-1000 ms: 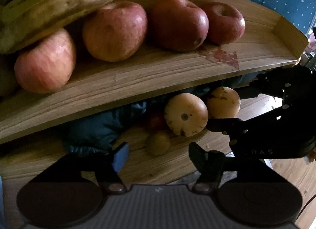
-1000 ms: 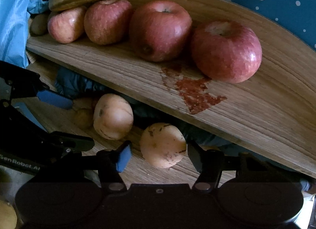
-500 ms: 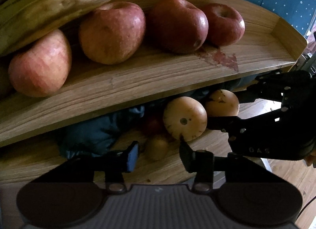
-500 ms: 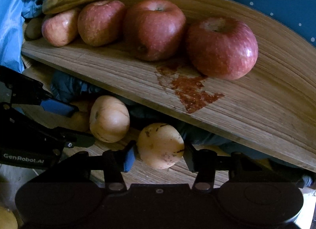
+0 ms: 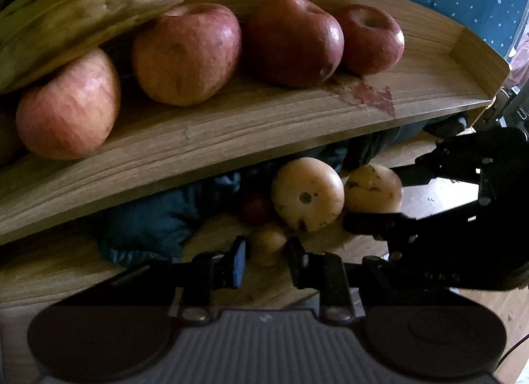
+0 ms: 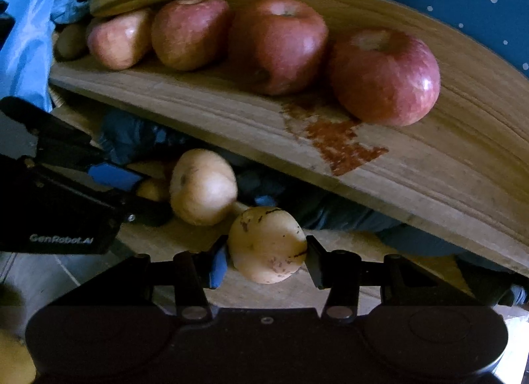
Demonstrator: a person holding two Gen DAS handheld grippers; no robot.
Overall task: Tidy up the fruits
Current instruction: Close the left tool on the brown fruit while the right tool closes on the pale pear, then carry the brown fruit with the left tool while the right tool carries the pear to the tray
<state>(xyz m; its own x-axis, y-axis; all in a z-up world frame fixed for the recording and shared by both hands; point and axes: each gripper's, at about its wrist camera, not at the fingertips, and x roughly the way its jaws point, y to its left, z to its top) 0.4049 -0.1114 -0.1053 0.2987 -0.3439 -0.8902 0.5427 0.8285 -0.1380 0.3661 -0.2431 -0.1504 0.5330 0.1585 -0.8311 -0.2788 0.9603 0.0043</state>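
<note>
From the left wrist, four apples and bananas already line the upper shelf — below it, the left gripper has just been closing on a small yellowish fruit, pads seemingly touching. From the right wrist, the right gripper clamps a spotted pear on the lower board, its fingers just closed; another pear waits, so sorting looks unfinished.

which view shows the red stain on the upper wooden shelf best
The right wrist view: the red stain lies near the middle, large and lit, its flaky edges clear beside the nearest apple. The left wrist view shows the same stain smaller, darker and foreshortened near the shelf edge.
</note>
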